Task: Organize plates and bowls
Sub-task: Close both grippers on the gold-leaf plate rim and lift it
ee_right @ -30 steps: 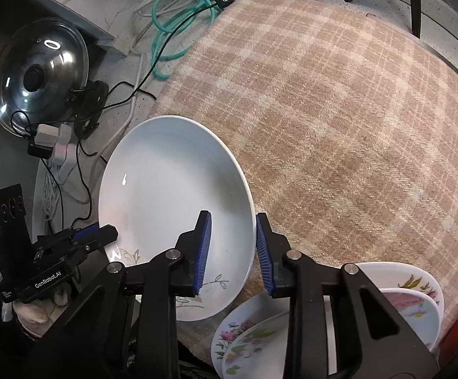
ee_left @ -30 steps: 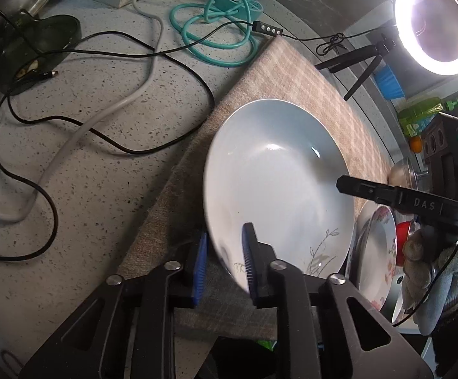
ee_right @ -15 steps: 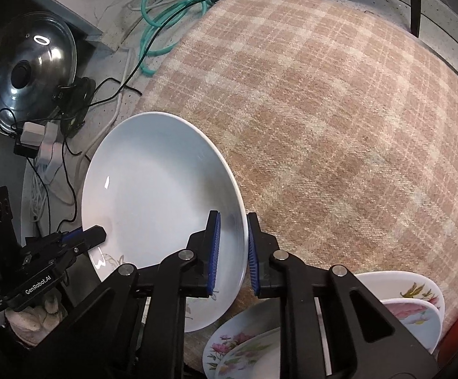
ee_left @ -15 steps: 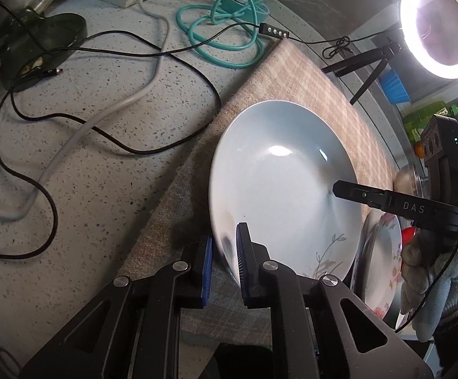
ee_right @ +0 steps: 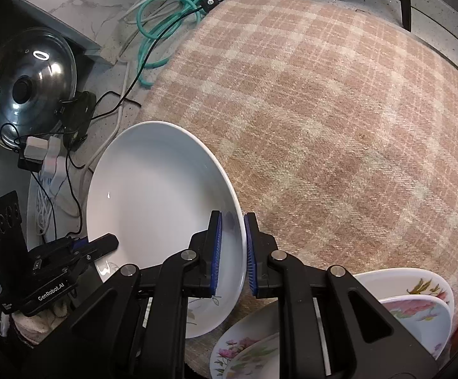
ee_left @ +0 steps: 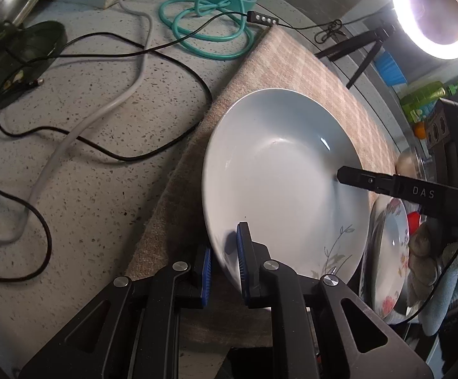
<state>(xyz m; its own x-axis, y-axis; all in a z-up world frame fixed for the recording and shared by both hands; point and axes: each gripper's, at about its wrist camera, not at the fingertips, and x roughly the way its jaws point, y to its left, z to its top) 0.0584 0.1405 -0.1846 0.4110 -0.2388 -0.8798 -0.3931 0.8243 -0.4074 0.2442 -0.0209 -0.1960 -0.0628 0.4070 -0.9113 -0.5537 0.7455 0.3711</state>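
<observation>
While both jaws clamp one white plate [ee_left: 279, 173] | floral plates [ee_right: 418, 300]: three | cloth [ee_right: 339, 110]: one

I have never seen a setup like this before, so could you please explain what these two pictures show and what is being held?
There is no robot here: a person holds a hand-held two-finger gripper in each hand, and each gripper carries a fisheye camera looking forward along its fingers. One picture comes from the left gripper, the other from the right gripper. Both have their jaws shut on opposite rim edges of the same pale blue deep plate, which has a small sprig pattern; each view also shows the other gripper across the plate. Below it lies a pink plaid cloth on a speckled countertop. Floral plates stand at the near edge. Around them are a teal cable, black cords, a pot lid and a ring light.
</observation>
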